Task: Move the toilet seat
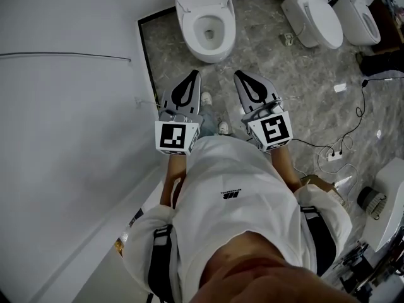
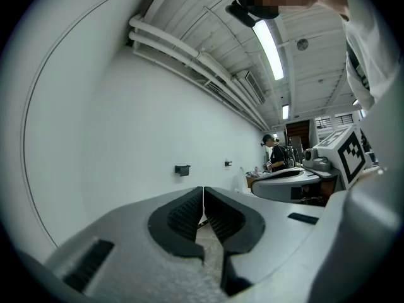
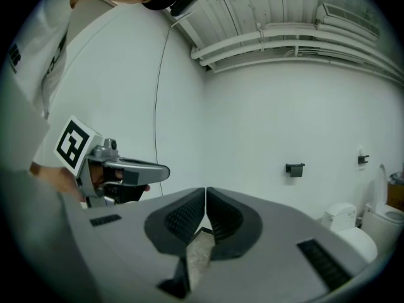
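Facing the toilet seat (image 1: 188, 33), I find it apparently lowered on the bowl (image 1: 209, 31) at the floor's (image 1: 265, 62) far left edge, beside the wall (image 1: 69, 106). Its long axis runs straight away from me, front rim nearest. It lies ahead and below, well apart. Both the left fingers (image 1: 185, 92) and the right fingers (image 1: 255, 90) are pressed fully together, holding nothing. The left pair lines up closer with the seat, so I judge it nearer.
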`<state>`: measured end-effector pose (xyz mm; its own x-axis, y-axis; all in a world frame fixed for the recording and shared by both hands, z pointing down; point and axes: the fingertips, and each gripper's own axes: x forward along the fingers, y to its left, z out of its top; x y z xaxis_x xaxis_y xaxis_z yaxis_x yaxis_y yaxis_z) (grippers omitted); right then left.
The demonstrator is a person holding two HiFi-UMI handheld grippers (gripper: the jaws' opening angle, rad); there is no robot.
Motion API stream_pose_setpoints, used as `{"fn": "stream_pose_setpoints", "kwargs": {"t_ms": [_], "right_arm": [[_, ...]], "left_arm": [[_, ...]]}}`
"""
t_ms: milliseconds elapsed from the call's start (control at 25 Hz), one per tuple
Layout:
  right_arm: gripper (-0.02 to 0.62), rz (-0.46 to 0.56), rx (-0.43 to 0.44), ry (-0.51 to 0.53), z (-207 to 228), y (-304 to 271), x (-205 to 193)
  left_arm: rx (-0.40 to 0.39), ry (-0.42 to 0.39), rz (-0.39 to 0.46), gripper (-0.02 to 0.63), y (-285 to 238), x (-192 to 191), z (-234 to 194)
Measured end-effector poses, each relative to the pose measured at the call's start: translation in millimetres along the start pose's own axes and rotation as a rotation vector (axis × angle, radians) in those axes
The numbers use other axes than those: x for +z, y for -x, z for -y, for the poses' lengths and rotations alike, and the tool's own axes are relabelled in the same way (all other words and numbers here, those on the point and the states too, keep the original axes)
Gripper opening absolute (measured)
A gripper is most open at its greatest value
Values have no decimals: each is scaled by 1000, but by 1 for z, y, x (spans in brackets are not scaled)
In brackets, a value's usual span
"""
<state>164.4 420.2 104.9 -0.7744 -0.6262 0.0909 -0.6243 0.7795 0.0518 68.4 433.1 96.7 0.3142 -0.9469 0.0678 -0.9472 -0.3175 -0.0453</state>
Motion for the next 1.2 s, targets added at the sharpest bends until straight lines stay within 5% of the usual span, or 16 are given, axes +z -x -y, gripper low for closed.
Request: {"fn": "stream_pose_setpoints", "kwargs": {"t_ms": [1200], "right_arm": [[32, -93, -141, -20, 78, -148, -13]], "left_arm": [[-102, 12, -22, 29, -126, -15, -123]]}}
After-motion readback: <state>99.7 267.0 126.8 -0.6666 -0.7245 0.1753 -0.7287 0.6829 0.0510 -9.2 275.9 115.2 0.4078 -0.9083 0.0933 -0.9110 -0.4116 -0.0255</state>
